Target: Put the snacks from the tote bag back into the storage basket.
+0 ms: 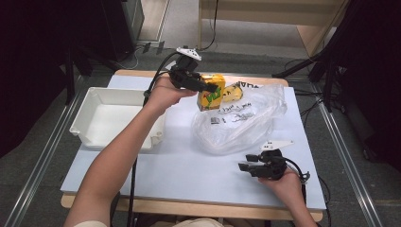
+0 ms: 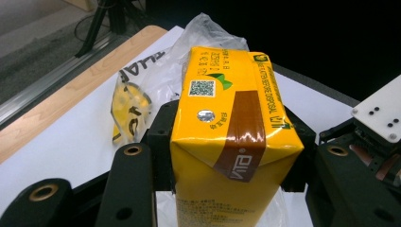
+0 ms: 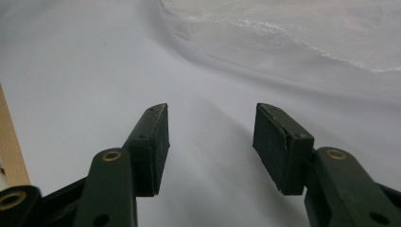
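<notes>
Jaws of the left gripper (image 1: 208,87) are closed on a yellow drink carton (image 1: 211,92), one black jaw pressed against each broad side of it, as the left gripper view shows. The carton (image 2: 231,137) stands between them with its long axis running up and down, its folded top with the foil straw spot and a brown band facing that gripper's camera; the lettering on the band reads upside down from there. In the high view the carton sits upright just ahead of the left gripper at the far edge of the light blue table (image 1: 156,165), touching the clear plastic bag (image 1: 241,123) that spreads beyond and beside it. Inside the bag, just past the carton, lies a yellow item (image 2: 126,108) I cannot identify. A white bin (image 1: 113,116) rests behind and to the outer side of the left hand. The right gripper (image 1: 246,166) hovers low over the bare table, just short of the bag's near edge; its jaws stand well apart with nothing between them, pointing toward the crinkled plastic (image 3: 302,38).
</notes>
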### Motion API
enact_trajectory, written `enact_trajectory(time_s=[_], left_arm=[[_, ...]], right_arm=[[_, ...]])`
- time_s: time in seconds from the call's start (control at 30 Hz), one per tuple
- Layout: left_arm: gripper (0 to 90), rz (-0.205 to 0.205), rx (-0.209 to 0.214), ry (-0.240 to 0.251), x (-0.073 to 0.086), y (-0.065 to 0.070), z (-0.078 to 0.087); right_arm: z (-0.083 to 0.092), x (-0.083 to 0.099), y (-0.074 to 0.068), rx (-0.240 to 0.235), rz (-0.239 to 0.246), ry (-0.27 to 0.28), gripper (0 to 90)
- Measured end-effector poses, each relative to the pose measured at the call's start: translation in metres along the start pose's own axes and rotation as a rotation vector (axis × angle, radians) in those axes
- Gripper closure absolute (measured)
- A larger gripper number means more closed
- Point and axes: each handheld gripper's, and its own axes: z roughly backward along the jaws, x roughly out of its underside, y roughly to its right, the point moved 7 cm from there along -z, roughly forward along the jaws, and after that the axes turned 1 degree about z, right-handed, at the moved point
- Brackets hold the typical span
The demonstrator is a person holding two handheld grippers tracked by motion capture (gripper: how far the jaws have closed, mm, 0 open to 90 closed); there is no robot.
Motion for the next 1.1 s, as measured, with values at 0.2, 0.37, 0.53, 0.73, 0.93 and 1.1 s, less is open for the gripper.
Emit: enact_trajectory(time_s=[0.2, 0.37, 0.53, 0.73, 0.93, 1.1], left_arm=[[52.5, 0.002, -0.005, -0.001, 0.007, -0.002, 0.007], [52.5, 0.006, -0.016, 0.002, 0.012, -0.005, 0.013], [52.5, 0.014, -0.022, 0.006, 0.016, -0.007, 0.020], [52.5, 0.024, -0.034, 0.009, 0.021, -0.012, 0.027], [52.5, 0.026, -0.045, 0.007, 0.025, -0.015, 0.034], [52.5, 0.035, -0.052, 0.009, 0.029, -0.019, 0.040]], right_arm=[[0.000, 0.000, 0.001, 0.001, -0.001, -0.002, 47.0], [0.000, 0.000, 0.001, 0.002, 0.003, -0.005, 47.1], [0.000, 0.000, 0.000, 0.001, 0.004, -0.004, 47.1], [-0.001, -0.001, 0.000, -0.004, 0.006, -0.001, 47.1], [-0.001, -0.001, 0.000, -0.003, 0.006, -0.005, 47.1], [-0.001, -0.001, 0.000, -0.002, 0.006, -0.006, 47.1]])
